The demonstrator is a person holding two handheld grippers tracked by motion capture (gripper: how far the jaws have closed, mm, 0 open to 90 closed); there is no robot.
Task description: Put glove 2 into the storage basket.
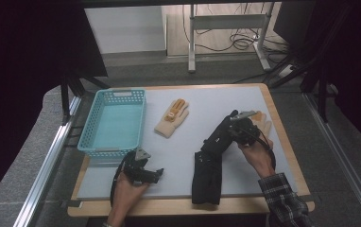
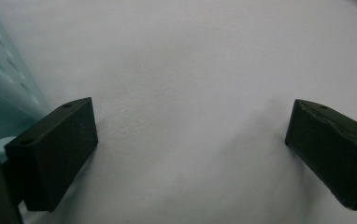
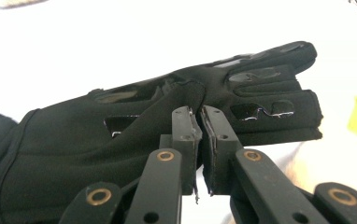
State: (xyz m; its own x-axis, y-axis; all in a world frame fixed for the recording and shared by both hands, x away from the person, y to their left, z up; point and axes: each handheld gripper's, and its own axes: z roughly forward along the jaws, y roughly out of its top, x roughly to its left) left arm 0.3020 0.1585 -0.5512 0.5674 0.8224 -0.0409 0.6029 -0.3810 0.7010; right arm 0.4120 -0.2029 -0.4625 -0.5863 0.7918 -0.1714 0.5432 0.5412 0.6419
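- The blue basket (image 1: 114,124) sits just to the left of the left gripper (image 1: 146,166).
- The left gripper's fingers (image 2: 55,151) are wide apart over bare table, holding nothing.
- The right gripper (image 3: 200,119) pinches a fold of the black glove (image 3: 120,140) between its nearly closed fingers (image 3: 183,135).

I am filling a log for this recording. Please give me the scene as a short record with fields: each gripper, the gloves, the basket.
left gripper: open, low over the bare table, beside the basket
right gripper: shut on the black glove
black glove: pinched near the palm, finger end raised
second black glove: flat, near front edge
beige glove: flat, right of basket
turquoise basket: empty
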